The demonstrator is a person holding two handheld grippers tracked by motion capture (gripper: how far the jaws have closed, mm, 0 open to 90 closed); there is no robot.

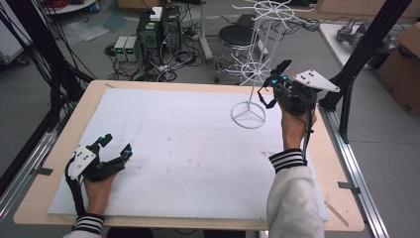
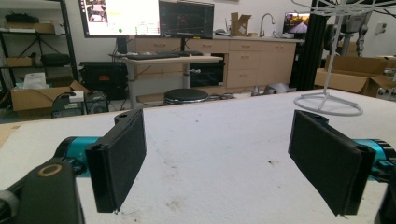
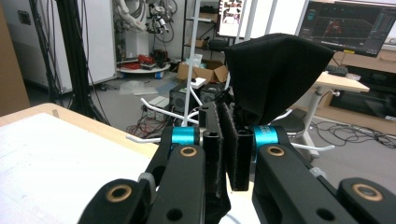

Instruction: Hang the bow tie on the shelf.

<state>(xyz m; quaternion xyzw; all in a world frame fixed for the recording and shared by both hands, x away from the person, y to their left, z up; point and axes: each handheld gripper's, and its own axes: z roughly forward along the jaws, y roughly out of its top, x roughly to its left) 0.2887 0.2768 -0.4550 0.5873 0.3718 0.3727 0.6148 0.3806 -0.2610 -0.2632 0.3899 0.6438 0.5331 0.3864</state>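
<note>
The right gripper is held up off the table at about two o'clock in the high view, close beside the pole of the white wire rack, with the right hand wrapped around its body from below. Its jaws are pressed together on a piece of black cloth; in the right gripper view the cloth rises from between the pads and billows out above them toward one o'clock, and a short end of it hangs below the jaws. In the high view the cloth shows as a dark loop dangling at the gripper's nine o'clock, just above the rack's round base ring, which stands on the white sheet covering the table. The rack's thin pole runs upright just beyond the jaws in the right gripper view, with a white prong reaching out toward eight o'clock. The left gripper lies low at about eight o'clock on the table, on the white sheet, in the left hand. Its jaws stand wide apart with nothing between them; the left gripper view looks across the bare sheet to the rack's base at two o'clock, well apart from it.
</note>
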